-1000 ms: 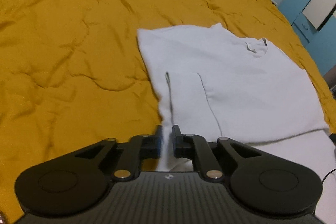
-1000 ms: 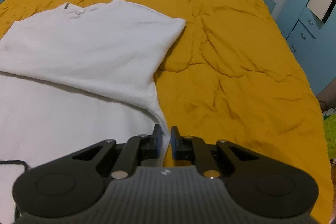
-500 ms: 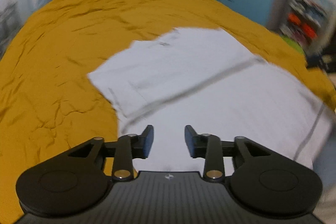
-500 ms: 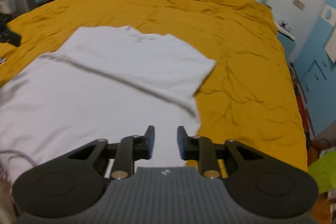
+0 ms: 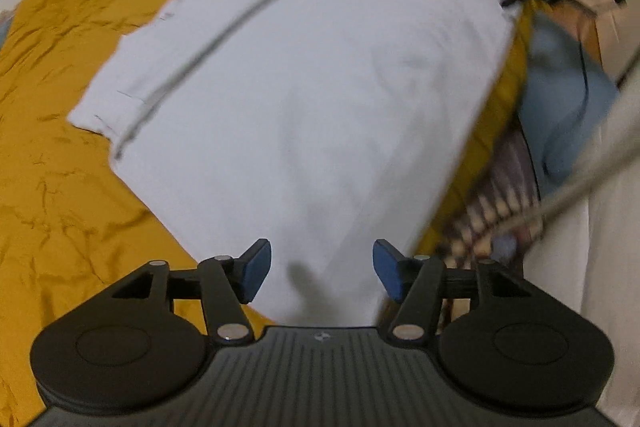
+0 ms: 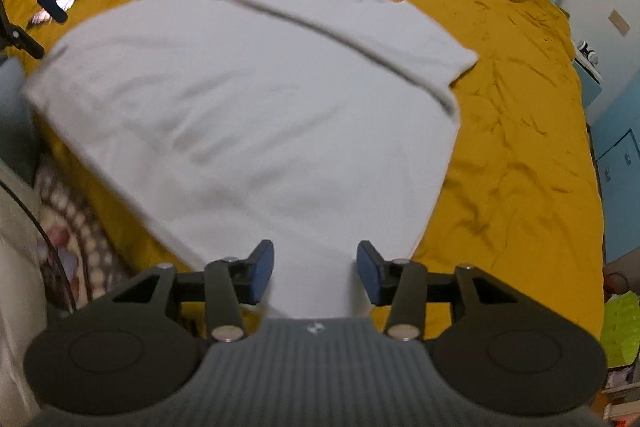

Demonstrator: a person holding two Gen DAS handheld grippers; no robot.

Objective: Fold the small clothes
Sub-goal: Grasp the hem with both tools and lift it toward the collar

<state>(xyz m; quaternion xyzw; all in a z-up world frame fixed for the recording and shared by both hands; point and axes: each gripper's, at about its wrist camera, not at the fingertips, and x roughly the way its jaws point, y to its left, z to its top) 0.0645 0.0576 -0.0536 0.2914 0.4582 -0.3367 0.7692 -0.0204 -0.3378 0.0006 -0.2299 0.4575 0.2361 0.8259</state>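
White shirt [image 5: 320, 87] folded flat on yellow bedcover [image 5: 52, 147]; L tongs [image 5: 322, 273], R tongs [image 6: 315, 271] just spread apart, nothing gripped.

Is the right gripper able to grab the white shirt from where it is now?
Probably yes. The right gripper hangs open just over the near edge of the white shirt, its jaws having just opened with nothing between them. The shirt lies flat on the yellow bedspread, and nothing blocks the way.

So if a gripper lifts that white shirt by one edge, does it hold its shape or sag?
Probably sags: the white shirt lies limp, with soft creases and a folded-over layer, on the yellow bedspread. It looks thin and light for its spread. A push would likely bunch it rather than slide it whole across the wrinkled cover.
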